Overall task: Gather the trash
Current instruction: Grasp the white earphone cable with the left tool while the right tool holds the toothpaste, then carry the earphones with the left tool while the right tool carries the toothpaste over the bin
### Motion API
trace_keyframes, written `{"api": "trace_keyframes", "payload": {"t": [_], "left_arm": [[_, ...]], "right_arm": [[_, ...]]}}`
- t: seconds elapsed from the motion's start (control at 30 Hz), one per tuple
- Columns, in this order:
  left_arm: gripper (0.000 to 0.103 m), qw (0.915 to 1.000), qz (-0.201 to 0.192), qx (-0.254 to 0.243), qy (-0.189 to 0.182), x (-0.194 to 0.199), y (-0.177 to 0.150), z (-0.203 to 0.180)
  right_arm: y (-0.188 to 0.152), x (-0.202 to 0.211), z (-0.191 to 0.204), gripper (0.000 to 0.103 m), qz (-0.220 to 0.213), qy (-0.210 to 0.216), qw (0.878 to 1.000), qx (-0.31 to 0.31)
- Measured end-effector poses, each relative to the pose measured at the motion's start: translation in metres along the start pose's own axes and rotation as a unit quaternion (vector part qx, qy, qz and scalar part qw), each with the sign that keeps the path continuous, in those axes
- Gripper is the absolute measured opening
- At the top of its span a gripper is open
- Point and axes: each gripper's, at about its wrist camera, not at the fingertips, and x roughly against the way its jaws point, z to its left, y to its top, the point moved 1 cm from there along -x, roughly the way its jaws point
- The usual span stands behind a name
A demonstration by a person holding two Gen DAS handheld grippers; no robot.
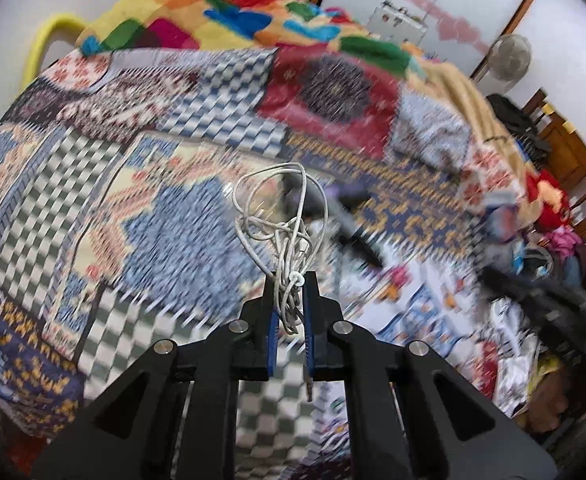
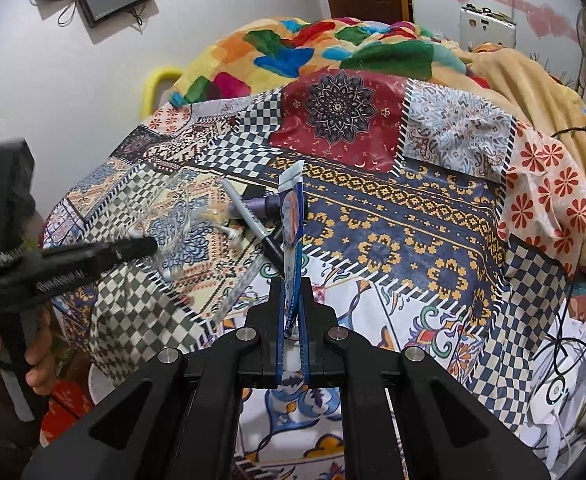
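Note:
My left gripper (image 1: 289, 280) is shut on a tangled white cable (image 1: 283, 216) and holds it above the patchwork bedspread (image 1: 105, 184); that view is blurred by motion. My right gripper (image 2: 291, 284) is shut on a blue and white wrapper (image 2: 291, 216) that stands upright between the fingers. On the bed beyond lie a black marker (image 2: 253, 220), a purple tube (image 2: 263, 202) and a clear strip (image 2: 239, 288). The left gripper (image 2: 133, 249) shows in the right wrist view at the left, with the cable blurred at its tip.
A multicoloured blanket (image 2: 317, 52) is heaped at the head of the bed. A tan blanket (image 2: 533, 80) lies at the right. Black cords (image 2: 565, 344) trail over the right side. A fan (image 1: 509, 56) stands by the wall.

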Motion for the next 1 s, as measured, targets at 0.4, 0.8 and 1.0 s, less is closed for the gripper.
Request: {"api": "trace_keyframes", "payload": {"t": [0.4,0.8,1.0], "left_arm": [[0.009,0.9985,0.014,0.049,0.020,0.015,-0.036,0.050],[0.008,0.9958,-0.073,0.048,0.028,0.148,-0.067,0.071],[0.008,0.9910,-0.112,0.055,0.049,0.225,-0.100,0.094]], "right_arm": [[-0.010,0.018,0.012,0.006,0.012,-0.011,1.000,0.009],[-0.006,0.065,0.072,0.006,-0.019,-0.002,0.999,0.049],[-0.010,0.090,0.131,0.006,-0.037,0.022,0.996,0.083]]}}
